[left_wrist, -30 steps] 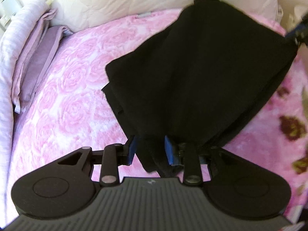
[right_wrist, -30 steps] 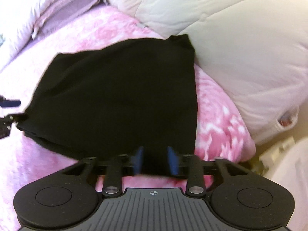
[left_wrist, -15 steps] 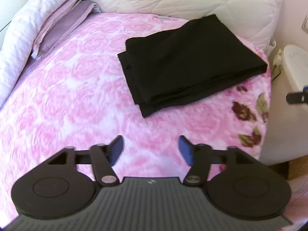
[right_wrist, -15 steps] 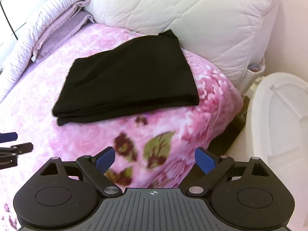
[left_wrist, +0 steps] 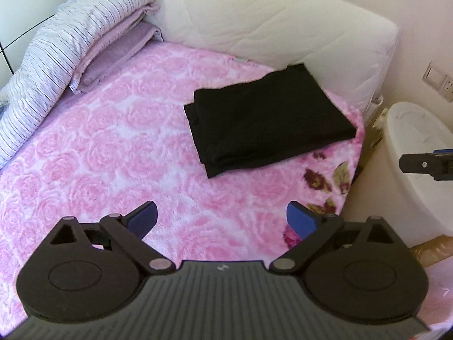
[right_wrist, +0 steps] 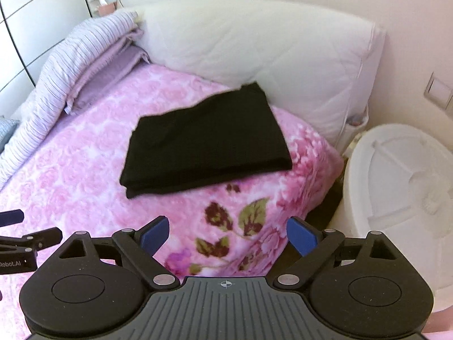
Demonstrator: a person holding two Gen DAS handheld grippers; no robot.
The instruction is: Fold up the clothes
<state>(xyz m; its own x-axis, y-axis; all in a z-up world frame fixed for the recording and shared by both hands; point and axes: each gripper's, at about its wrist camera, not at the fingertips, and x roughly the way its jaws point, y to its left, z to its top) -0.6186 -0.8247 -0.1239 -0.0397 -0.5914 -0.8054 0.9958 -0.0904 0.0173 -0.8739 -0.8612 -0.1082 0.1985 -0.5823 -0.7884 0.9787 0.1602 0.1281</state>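
A black garment (left_wrist: 269, 119) lies folded into a flat rectangle on the pink rose-patterned bed cover (left_wrist: 113, 147), near the bed's right edge. It also shows in the right wrist view (right_wrist: 206, 144). My left gripper (left_wrist: 220, 221) is open and empty, held back above the cover, well short of the garment. My right gripper (right_wrist: 226, 236) is open and empty, held back over the bed's flowered corner. The right gripper's finger shows at the right edge of the left wrist view (left_wrist: 424, 164). The left gripper shows at the left edge of the right wrist view (right_wrist: 25, 243).
A large white pillow (left_wrist: 269, 28) lies behind the garment. A striped lilac duvet and purple sheets (left_wrist: 70, 45) are stacked at the back left. A white round plastic bin (right_wrist: 396, 198) stands beside the bed on the right. A wall socket (left_wrist: 438, 82) is at the right.
Both grippers let go of the black garment, opened wide and drew back. The garment now lies folded on the bed.
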